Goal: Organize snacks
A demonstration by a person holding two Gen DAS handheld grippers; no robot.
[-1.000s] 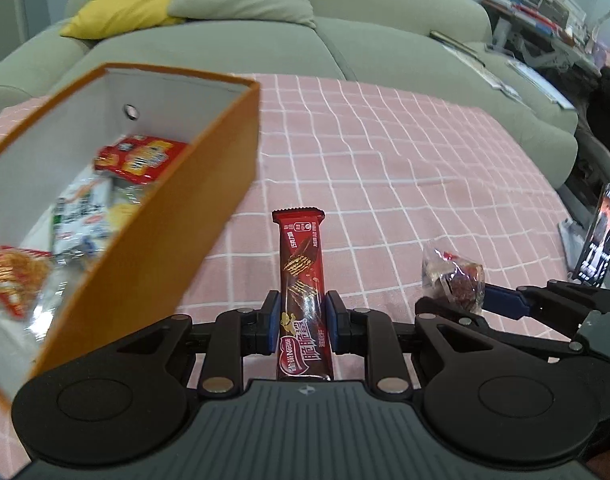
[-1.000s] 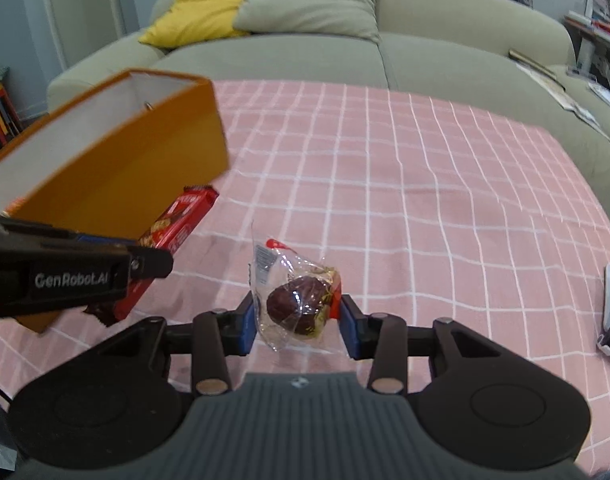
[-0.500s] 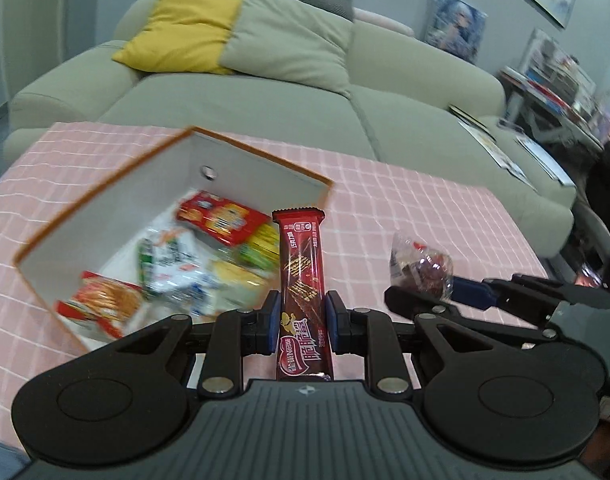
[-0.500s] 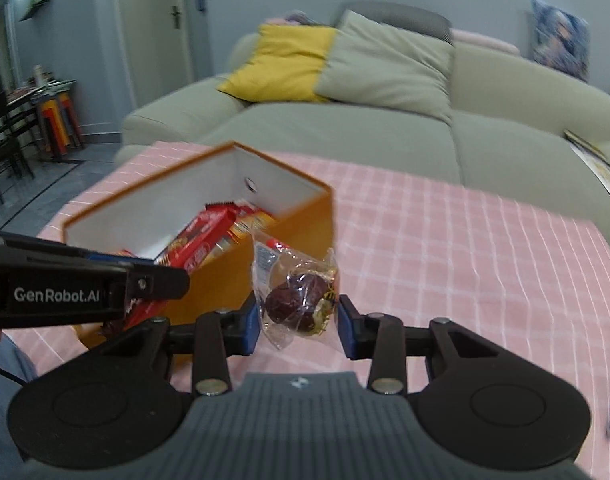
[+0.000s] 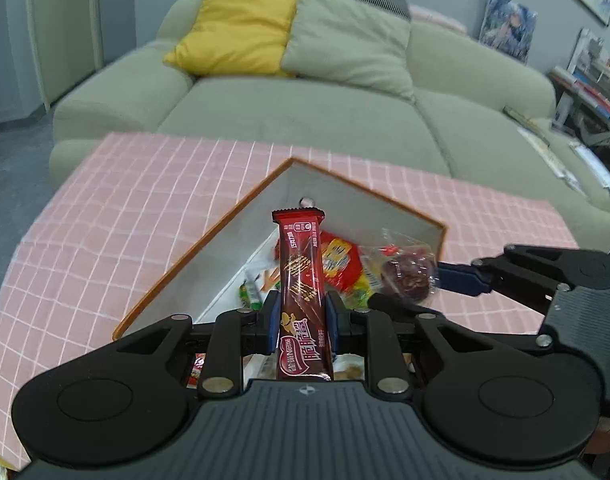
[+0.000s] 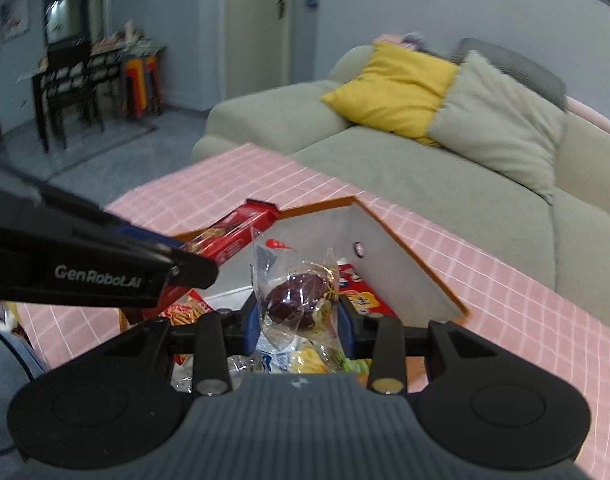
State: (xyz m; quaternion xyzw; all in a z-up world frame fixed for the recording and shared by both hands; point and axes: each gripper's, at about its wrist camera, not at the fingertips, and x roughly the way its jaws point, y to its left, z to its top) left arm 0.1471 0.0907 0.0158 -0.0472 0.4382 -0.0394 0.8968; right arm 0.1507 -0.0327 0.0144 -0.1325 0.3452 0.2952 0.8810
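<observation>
The left gripper (image 5: 301, 322) has its fingers closed on a red-brown chocolate wafer bar (image 5: 302, 280), gripping it low on the wrapper so that the rest of the bar sticks forward over the open orange box (image 5: 209, 236). The right gripper (image 6: 297, 322) has its fingers pressed against a clear crinkly packet holding a dark round sweet (image 6: 295, 296), and this packet too is held over the box opening.

The box stands on the bench (image 5: 117, 216), which is covered by a pink checked cloth. Its walls are white inside with an orange rim, and one far corner points toward the sofa (image 5: 305, 116). Inside lie several loose snack packets (image 5: 339, 262): a red and yellow one near the far wall, and green, white and yellow wrappers lower down, partly hidden behind the two grippers.

In the left wrist view the right gripper comes in from the right, its sweet packet just beside the wafer bar. In the right wrist view the left gripper crosses from the left with the wafer bar above the box's left rim.

A yellow cushion (image 5: 233, 34) and a pale green cushion (image 5: 345, 40) rest on the sofa beyond the bench's far edge.
</observation>
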